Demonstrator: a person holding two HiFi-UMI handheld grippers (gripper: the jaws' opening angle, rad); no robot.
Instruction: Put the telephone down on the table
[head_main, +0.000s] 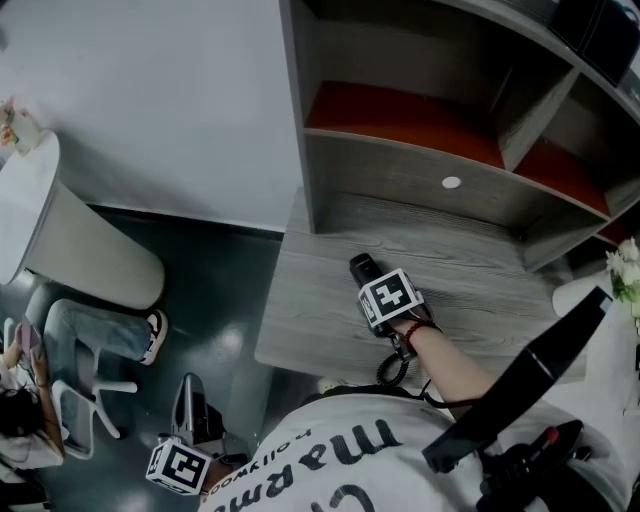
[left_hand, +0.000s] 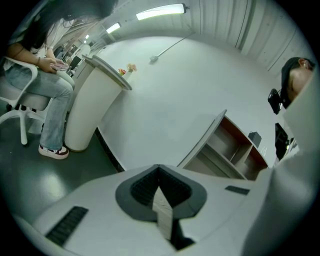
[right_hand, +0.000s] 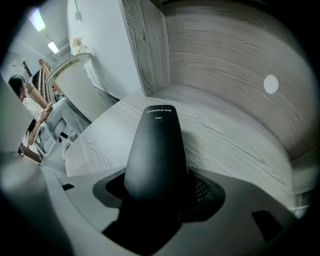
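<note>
Right gripper view: right claw (right_hand: 161, 192) grips telephone (right_hand: 156, 145)

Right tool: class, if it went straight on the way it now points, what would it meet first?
Probably the grey table: the right tool, gripping the black telephone, points steeply down at it. Whether the telephone's tip already touches is unclear.

- A plain white wall (head_main: 180, 100) runs along the far side.
- The floor (head_main: 215, 290) is dark and glossy (pale glints of light lie on it).
- A grey wood-grain table (head_main: 320, 310) stands at right; a matching shelf unit (head_main: 400, 170) with red-brown boards sits on its far part.
- At left stands a white rounded counter (head_main: 90, 250), with a white chair (head_main: 110, 386) nearer.
- Strip lights (left_hand: 160, 11) shine overhead.
</note>
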